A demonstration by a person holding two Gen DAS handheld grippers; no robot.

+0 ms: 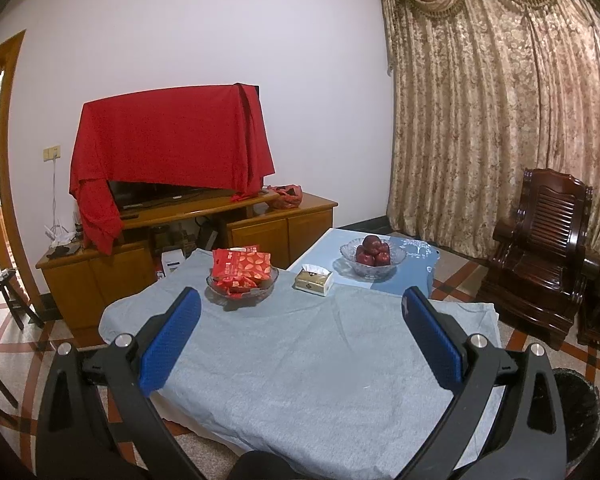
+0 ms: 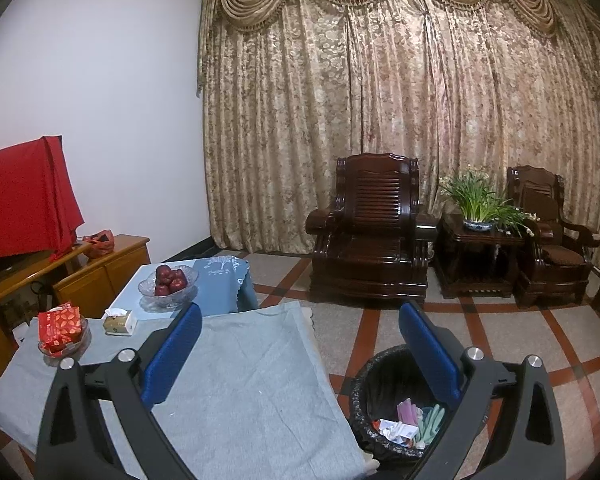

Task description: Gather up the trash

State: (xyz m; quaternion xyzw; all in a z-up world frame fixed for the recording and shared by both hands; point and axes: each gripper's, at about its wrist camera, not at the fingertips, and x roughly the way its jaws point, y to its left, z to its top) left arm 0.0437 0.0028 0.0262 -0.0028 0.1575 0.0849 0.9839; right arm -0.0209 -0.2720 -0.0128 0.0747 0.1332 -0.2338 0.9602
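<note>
Left gripper (image 1: 300,300), seen along its own fingers: the blue pads (image 1: 171,340) stand wide apart with nothing between them, above the near half of a low table (image 1: 300,380) draped in grey cloth. Toward the table's far left corner sits a glass bowl (image 1: 242,286) heaped with red snack packets (image 1: 242,266); a tissue box (image 1: 314,279) lies at the far edge, right of that bowl. Beyond it, on an adjoining surface under a blue cloth (image 1: 404,276), a second glass dish holds dark red apples (image 1: 373,255). A red drape (image 1: 172,140) covers the television on a wooden cabinet (image 1: 260,228) against the back wall.

Right gripper (image 2: 300,312), own view: the jaws are likewise spread fully and hold nothing — the left finger hangs over the table's right edge, the right finger over the waste bin (image 2: 364,412). The bin, dark and lined with a black bag, stands on the tiled floor (image 2: 500,332) just beside the table's near right corner. The trash (image 2: 404,424) lies inside it at the bottom — crumpled white paper, a pink wrapper and a pale green item; what each piece is cannot be told. Dark wooden armchairs (image 2: 374,224) and a potted plant (image 2: 476,200) stand before the patterned curtain (image 2: 380,100).
</note>
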